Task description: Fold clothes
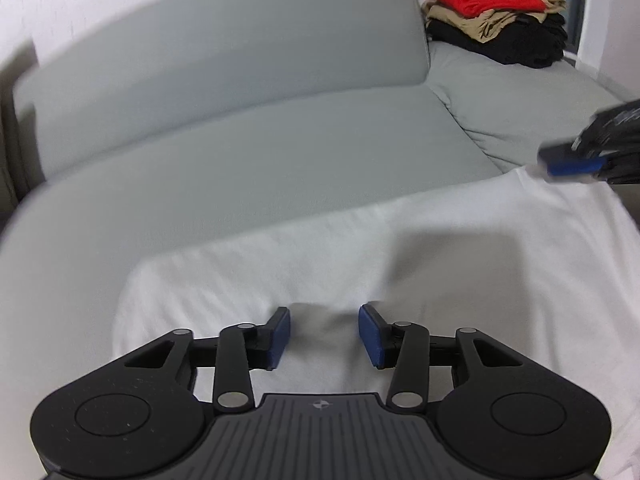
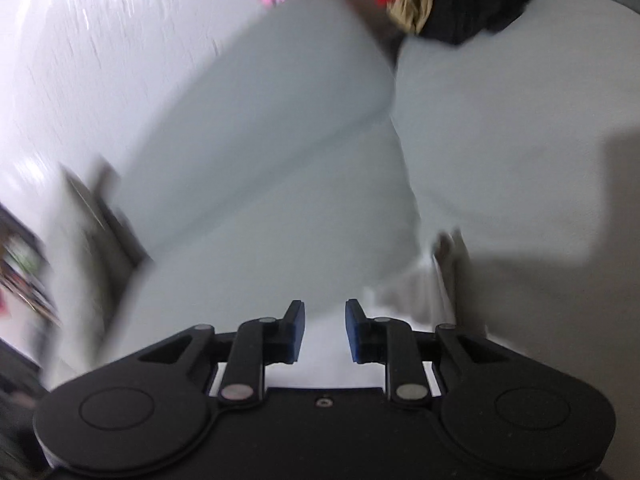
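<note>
White garment (image 1: 360, 248), soft and faintly creased, lies spread flat on the grey sofa seat (image 1: 248, 160) under both my tools. My left gripper (image 1: 324, 332) hovers over it, blue pads apart, nothing pinched. My right gripper (image 2: 325, 330) also shows a gap between its pads, white cloth below it, none clamped. Far off on the chaise sits a folded stack (image 1: 500, 16): red over tan over black. Right view is blurred.

The sofa (image 1: 248, 152) is viewed from close above, angled downward, by both wrist cameras. The left view is held level; the right view is tilted and blurred. The stacked clothes (image 1: 496, 12) and backrest (image 2: 256, 104) are shared.
</note>
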A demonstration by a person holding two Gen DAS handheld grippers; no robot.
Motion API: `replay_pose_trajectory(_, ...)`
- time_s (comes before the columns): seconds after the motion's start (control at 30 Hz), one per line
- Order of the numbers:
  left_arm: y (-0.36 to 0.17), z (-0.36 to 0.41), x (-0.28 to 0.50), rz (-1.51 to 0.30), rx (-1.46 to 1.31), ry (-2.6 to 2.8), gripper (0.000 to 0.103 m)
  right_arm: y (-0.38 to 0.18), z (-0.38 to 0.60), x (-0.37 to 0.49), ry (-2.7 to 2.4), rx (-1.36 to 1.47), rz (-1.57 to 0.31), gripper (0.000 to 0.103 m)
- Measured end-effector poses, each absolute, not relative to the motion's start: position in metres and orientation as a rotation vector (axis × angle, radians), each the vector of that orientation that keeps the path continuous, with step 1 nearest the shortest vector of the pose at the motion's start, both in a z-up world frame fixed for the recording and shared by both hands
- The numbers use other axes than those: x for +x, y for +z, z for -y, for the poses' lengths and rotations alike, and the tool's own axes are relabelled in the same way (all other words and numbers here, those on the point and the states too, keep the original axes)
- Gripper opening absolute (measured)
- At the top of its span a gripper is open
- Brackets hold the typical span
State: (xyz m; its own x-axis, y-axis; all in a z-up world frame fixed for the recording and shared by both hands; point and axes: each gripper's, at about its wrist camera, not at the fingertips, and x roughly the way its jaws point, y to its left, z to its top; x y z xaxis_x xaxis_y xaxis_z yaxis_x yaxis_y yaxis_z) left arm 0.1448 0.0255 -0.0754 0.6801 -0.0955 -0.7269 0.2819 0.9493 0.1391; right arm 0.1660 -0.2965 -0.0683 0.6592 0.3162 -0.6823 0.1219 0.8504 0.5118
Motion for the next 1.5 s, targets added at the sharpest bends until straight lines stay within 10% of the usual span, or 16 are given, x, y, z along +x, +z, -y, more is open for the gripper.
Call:
replay_pose_trajectory(0.07, -0.070, -0.041, 0.147, -0.780, 0.215, -0.140, 0.038, -0.075, 0.299, 0.172, -0.020, 0.492, -0.904, 0.000)
replay_pose_trajectory(0.37, -0.053, -0.089, 0.174, -0.747, -0.071, -0.071, 0.022, -0.058, 0.308, 0.148, -0.044, 0.658, -0.785, 0.010)
replay_pose_trajectory(0.73, -0.091, 0.034, 0.186, -0.748, 0.244, -0.257, 0.031, -0.096, 0.233, 0.191, 0.169, 0.706, -0.922, 0.011)
replay_pose_trajectory(1.2, -0.097, -0.098, 0.206, -0.811, 0.283, 0.470, 0.027, -0.077, 0.287, 0.155, -0.212, 0.477, -0.793, 0.000)
replay_pose_trajectory(1.5, -0.077, -0.065, 0.192, -0.716, 0.111, 0.060, 0.026, -0.069, 0.258, 0.160, 0.001, 0.543, -0.770, 0.018)
